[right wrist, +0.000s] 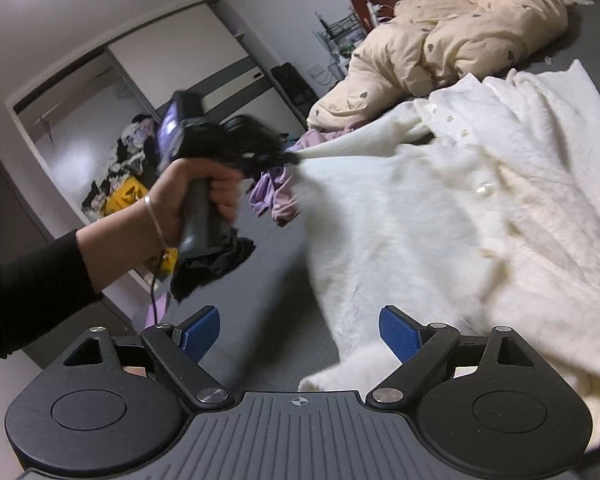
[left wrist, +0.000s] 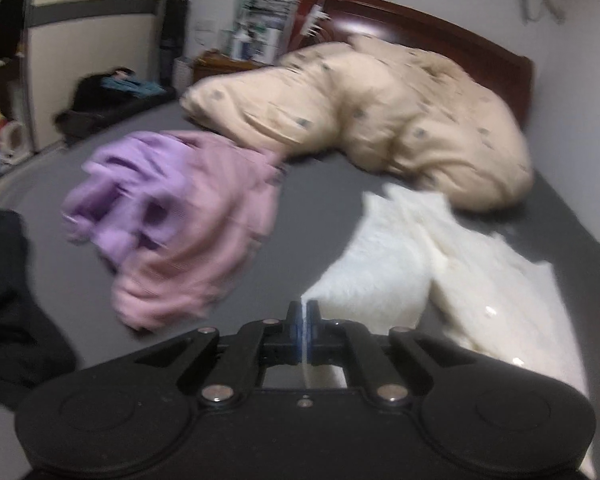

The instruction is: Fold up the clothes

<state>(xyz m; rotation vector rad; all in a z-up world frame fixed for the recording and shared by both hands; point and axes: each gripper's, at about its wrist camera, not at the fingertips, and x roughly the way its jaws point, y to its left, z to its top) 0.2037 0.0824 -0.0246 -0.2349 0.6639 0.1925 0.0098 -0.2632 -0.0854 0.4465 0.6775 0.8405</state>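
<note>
A fluffy white cardigan (right wrist: 440, 216) with pearl buttons lies spread on the grey bed sheet (right wrist: 268, 280). My left gripper (left wrist: 305, 312) is shut on an edge of the cardigan (left wrist: 380, 264); in the right wrist view the left gripper (right wrist: 292, 158) pulls that corner taut, lifted to the left. My right gripper (right wrist: 300, 334) is open, its blue pads (right wrist: 400, 334) standing wide apart over the cardigan's near edge, holding nothing.
A crumpled pink and purple garment (left wrist: 180, 224) lies left of the cardigan. A black garment (left wrist: 8, 300) sits at the bed's near left. A beige duvet (left wrist: 380, 120) is heaped by the wooden headboard (left wrist: 420, 20). A wardrobe (right wrist: 120, 120) with piled clothes stands behind.
</note>
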